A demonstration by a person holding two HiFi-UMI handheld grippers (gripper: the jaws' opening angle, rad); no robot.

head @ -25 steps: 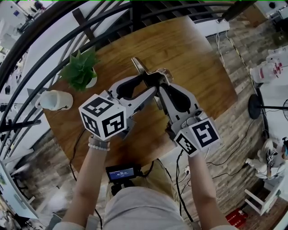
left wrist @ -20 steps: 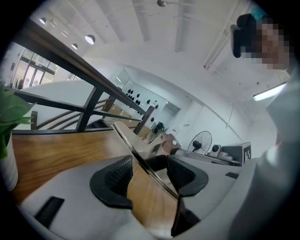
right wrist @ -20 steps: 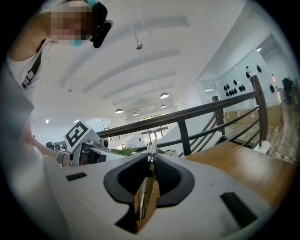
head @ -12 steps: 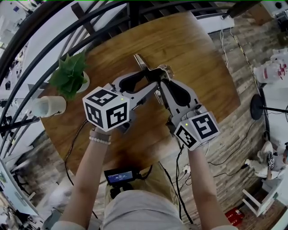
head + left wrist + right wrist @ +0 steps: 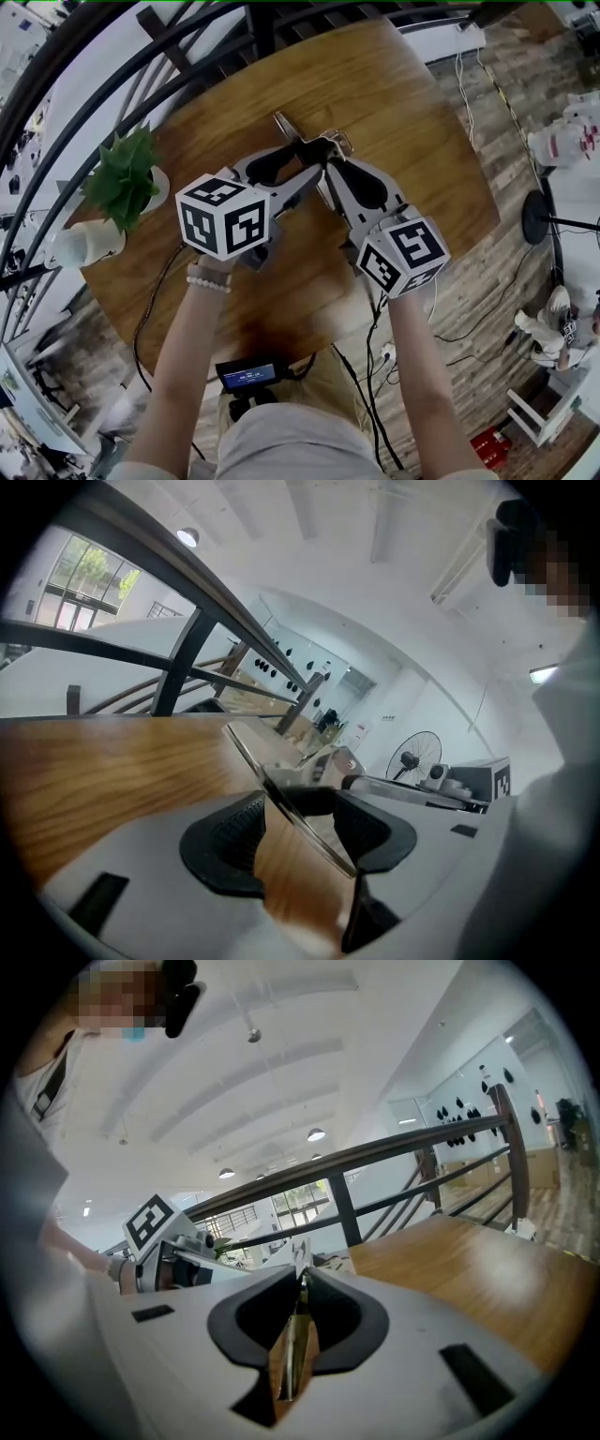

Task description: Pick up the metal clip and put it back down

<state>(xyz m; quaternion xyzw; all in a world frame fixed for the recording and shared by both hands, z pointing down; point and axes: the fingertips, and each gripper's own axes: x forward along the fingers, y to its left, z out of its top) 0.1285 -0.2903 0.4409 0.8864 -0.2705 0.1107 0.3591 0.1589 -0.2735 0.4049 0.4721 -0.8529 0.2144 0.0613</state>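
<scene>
**Finding 1: task item.** The metal clip [image 5: 286, 127] is over the middle of the round wooden bench [image 5: 394, 103] and is held from two sides. In the head view its flat handle juts out past the gripper tips towards the far-left edge of the bench. A wire loop shows on the other side of the tips. We cannot settle from any view whether the clip's underside touches the wood or hangs just clear of it.

**Finding 2: grip.** The left hand-held gripper [image 5: 300, 836] has its dark pads closed on a broad, mirror-bright plate of the clip. The plate sits tilted between them and reflects the wood grain. The right hand-held gripper [image 5: 298, 1321] has its jaws drawn nearly together, pinching a thin metal edge of the same clip. The two sets of tips meet almost nose to nose at the clip.

**Finding 3: progress.** We judge the pick-up step to be done, since both grippers carry the clip. The put-down is not done. The clip must still come to rest flat on the bench, and both pairs of jaws must then let go and draw clear.

**Finding 4: surroundings.** A potted plant [image 5: 122, 178] and a white cup [image 5: 80, 246] sit near the left edge of the bench, well apart from the clip. Neither obstructs the middle of the bench.
</scene>
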